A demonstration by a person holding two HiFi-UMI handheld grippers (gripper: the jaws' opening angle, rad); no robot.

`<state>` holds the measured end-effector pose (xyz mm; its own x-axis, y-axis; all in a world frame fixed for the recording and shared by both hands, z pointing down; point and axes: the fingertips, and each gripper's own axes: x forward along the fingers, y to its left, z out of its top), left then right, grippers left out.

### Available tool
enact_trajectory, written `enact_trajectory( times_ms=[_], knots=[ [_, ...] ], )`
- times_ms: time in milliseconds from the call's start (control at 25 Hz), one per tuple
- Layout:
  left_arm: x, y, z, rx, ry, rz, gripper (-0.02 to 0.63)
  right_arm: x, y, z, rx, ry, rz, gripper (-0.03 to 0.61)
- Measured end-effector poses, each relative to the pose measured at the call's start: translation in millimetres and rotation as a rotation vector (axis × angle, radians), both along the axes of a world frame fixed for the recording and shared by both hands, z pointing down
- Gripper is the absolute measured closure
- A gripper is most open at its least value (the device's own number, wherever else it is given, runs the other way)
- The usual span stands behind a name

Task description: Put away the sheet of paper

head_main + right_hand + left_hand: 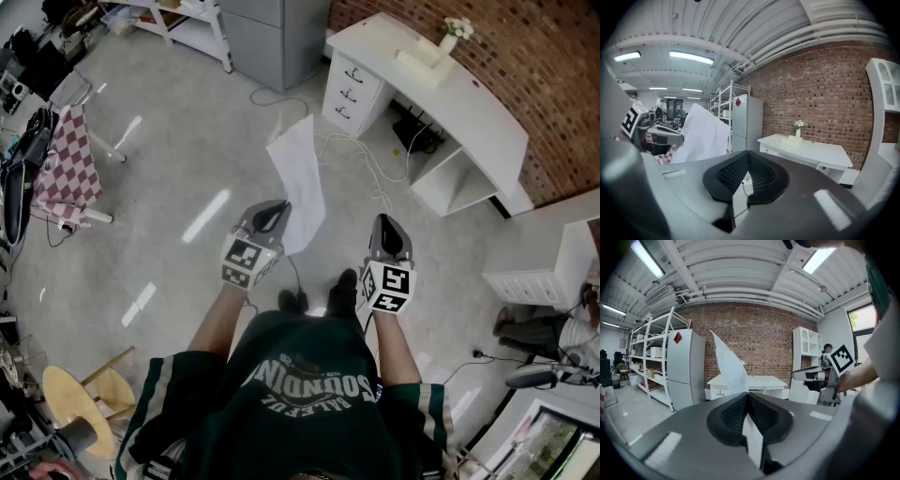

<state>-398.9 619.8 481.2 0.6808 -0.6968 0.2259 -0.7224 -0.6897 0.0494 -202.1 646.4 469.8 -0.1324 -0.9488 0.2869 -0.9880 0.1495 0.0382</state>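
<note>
**Paper pinched in the left claw, right claw closed on nothing**

A green shirt (300,394) fills the bottom of the head view, with dark shoes (319,298) just past it on the floor. The left gripper (272,211) is held out over the pale grey floor (178,159), and the sheet of paper (298,178) stands up from its tip in mid-air. The left gripper view shows what the head view cannot: both pads are pressed on the sheet's lower edge, and the sheet rises bent above them. The right gripper (387,225) is held beside it, apart from the paper. Its own view shows the tips meeting with nothing between them, and the sheet off to the left. Ahead stands a white desk (469,94) with a small vase of flowers (455,33) against a brick wall (544,66). A grey cabinet (272,37) and a checked cloth (66,159) stand farther left.
</note>
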Motion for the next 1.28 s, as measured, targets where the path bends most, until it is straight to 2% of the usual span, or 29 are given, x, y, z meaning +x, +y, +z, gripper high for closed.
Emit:
enact_trajectory(
  times_ms=[200,360,640,840,1280],
  knots=[
    [-7.6,-2.3,-1.2,0.003,-0.004,-0.001,0.601,-9.4,0.5,-6.8,0.038,0.002,-0.010,0.578],
    [-8.0,-7.0,2.4,-0.005,0.001,-0.003,0.601,-11.3,5.2,-5.0,0.026,-0.021,-0.024,0.577],
    [11.8,-23.4,8.3,-0.025,-0.005,0.012,0.601,8.6,-7.5,-0.2,0.022,-0.019,0.001,0.578],
    [27.0,-50.8,9.8,-0.030,-0.019,0.024,0.601,15.8,-41.4,-0.6,0.035,-0.028,-0.005,0.578],
    [63.9,-148.2,1.6,-0.027,-0.045,0.028,0.601,48.2,-145.3,-3.8,0.022,-0.045,-0.030,0.578]
  ],
)
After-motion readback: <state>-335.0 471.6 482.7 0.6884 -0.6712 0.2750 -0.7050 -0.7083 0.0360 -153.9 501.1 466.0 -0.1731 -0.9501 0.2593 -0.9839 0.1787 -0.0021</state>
